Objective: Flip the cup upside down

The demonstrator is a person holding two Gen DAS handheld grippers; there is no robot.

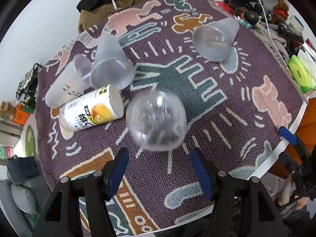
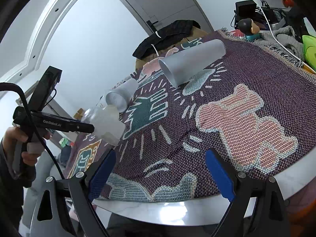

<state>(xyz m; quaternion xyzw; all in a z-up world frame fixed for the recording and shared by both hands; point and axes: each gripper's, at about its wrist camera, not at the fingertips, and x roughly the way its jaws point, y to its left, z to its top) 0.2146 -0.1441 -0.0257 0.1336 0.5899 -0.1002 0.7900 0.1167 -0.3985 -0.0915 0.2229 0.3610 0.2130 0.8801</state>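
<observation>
A clear round plastic cup (image 1: 156, 120), blurred by motion, sits just beyond my open left gripper (image 1: 158, 158), apart from both fingers. It also shows blurred in the right wrist view (image 2: 107, 121) by the left gripper body. A frosted cup (image 1: 215, 39) lies on its side at the far right, also in the right wrist view (image 2: 191, 61). Another frosted cup (image 1: 110, 63) lies on its side at the left. My right gripper (image 2: 160, 162) is open and empty above the table's near edge.
A white orange-labelled can (image 1: 92, 110) and two stacked frosted cups (image 1: 67, 83) lie at the left. A patterned woven cloth (image 1: 227, 106) covers the table. Cables and clutter (image 1: 262, 17) and a green tissue pack (image 1: 300, 75) sit at the right edge.
</observation>
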